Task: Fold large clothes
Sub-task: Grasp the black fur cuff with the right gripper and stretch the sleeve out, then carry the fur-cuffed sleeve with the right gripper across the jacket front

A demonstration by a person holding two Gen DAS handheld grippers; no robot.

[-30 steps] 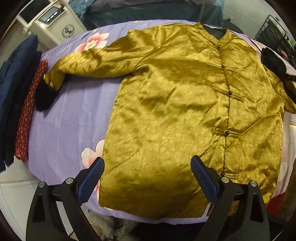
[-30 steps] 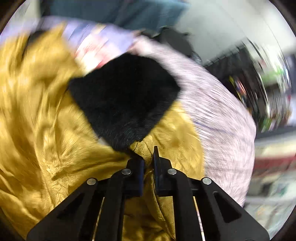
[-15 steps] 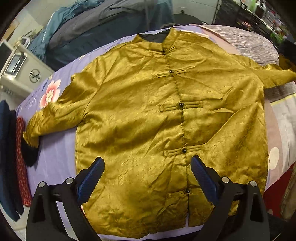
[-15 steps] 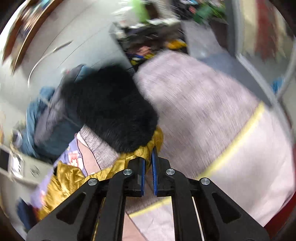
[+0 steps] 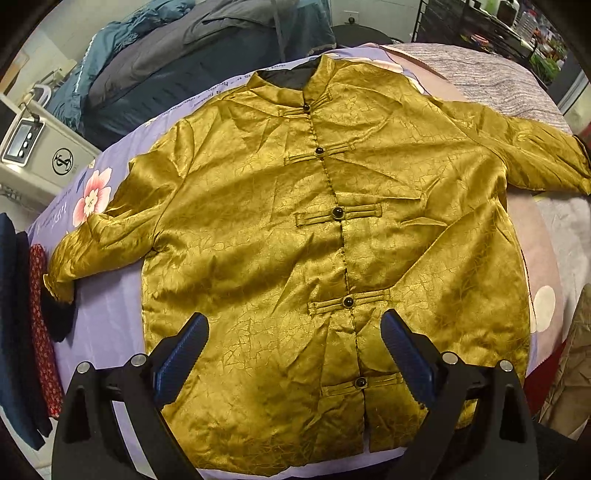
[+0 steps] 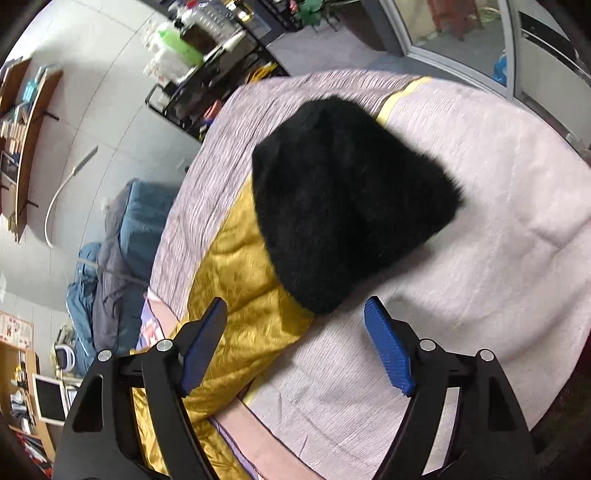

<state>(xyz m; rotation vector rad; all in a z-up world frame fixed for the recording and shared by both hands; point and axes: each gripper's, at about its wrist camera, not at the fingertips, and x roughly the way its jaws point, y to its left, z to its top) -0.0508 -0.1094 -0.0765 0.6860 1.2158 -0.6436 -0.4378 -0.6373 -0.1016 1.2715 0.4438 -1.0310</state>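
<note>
A gold satin jacket [image 5: 295, 236] with black knot buttons lies face up on the bed, both sleeves stretched out sideways. My left gripper [image 5: 293, 354] hovers open above its lower front, nothing between the fingers. In the right wrist view the jacket's right sleeve [image 6: 236, 288] ends in a black furry cuff [image 6: 343, 210] lying on a white blanket [image 6: 480, 229]. My right gripper [image 6: 295, 347] is over the sleeve end, its jaws opening wide, the sleeve below them and no longer pinched. The left sleeve's black cuff [image 5: 57, 317] rests at the bed's left edge.
A lilac floral sheet [image 5: 99, 206] covers the bed. Dark blue and red folded clothes [image 5: 22, 332] lie at the left edge. Blue and grey bedding [image 5: 184, 62] is piled at the back. A white appliance [image 5: 33, 155] stands back left, a black wire rack [image 5: 480, 33] back right.
My right gripper carried the sleeve end out to the side over the white blanket, then let go of it and opened. The left gripper's view rolled and shifted toward the jacket's middle, still open.
</note>
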